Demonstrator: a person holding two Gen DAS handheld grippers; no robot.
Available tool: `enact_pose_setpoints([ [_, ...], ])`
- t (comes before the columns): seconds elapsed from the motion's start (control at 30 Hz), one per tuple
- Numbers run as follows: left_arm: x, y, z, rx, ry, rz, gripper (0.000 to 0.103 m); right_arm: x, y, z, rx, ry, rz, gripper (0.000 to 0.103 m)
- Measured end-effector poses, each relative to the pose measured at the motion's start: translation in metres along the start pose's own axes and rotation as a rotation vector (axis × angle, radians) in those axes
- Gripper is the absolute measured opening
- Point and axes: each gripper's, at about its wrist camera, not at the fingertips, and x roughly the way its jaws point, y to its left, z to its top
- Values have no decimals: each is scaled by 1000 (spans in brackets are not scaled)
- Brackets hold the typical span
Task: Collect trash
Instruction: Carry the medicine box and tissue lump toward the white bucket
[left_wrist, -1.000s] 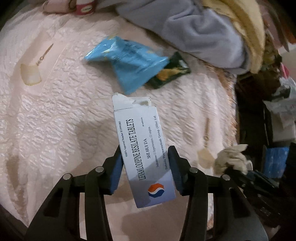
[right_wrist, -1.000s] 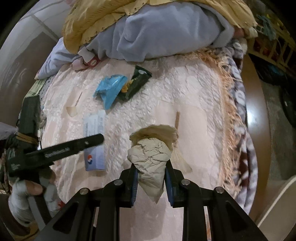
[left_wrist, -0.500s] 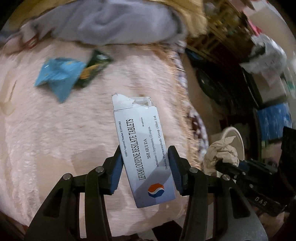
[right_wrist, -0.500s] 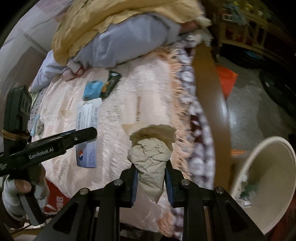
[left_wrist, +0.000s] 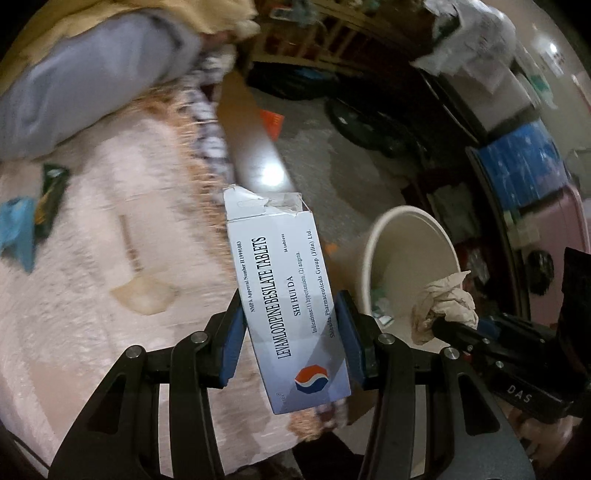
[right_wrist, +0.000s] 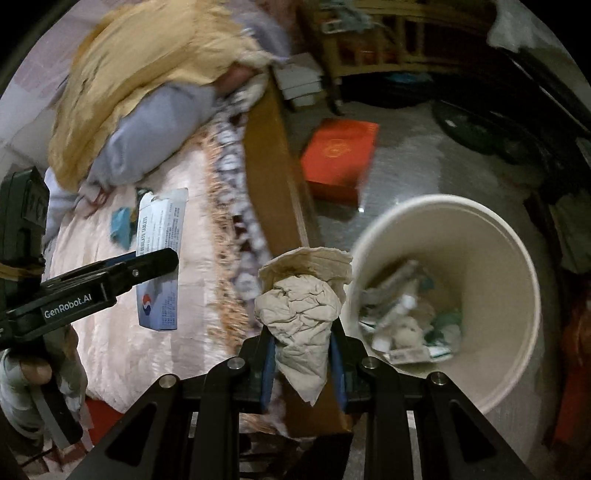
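My left gripper (left_wrist: 290, 334) is shut on a white tablet box (left_wrist: 284, 295) with a torn top flap, held over the bed's edge; the box also shows in the right wrist view (right_wrist: 160, 258). My right gripper (right_wrist: 301, 354) is shut on a crumpled beige tissue (right_wrist: 301, 314), also seen in the left wrist view (left_wrist: 445, 306). A cream trash bin (right_wrist: 480, 240) stands on the floor just right of the tissue, with several pieces of trash inside; it also shows in the left wrist view (left_wrist: 402, 236). A blue wrapper (left_wrist: 16, 229) and a dark green wrapper (left_wrist: 50, 199) lie on the pink bedspread (left_wrist: 92, 295).
A wooden bed rail (right_wrist: 277, 177) runs between the bed and the floor. A grey and yellow pile of bedding (right_wrist: 147, 110) lies at the head of the bed. An orange box (right_wrist: 338, 158) lies on the floor beyond the bin. Clutter and a blue crate (left_wrist: 517, 166) stand at the right.
Both grippers have swung right, off the bed toward the floor, still holding their loads. The trash bin has come into full view and closer.
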Motion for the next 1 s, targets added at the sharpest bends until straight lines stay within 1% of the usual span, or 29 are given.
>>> enact_pose_setpoints([
  [0.2, 19, -38, 6, 82, 33, -20, 45, -9, -36, -14, 90, -5, -24, 24],
  [0.4, 36, -66, 11, 132, 65, -30, 45, -11, -60, -21, 160, -5, -44, 24],
  [0.67, 56, -87, 18, 182, 98, -31, 45, -1, -87, -28, 262, 17, -56, 24],
  [1.0, 78, -101, 23, 188, 143, -36, 45, 9, -104, -27, 313, 40, -56, 24],
])
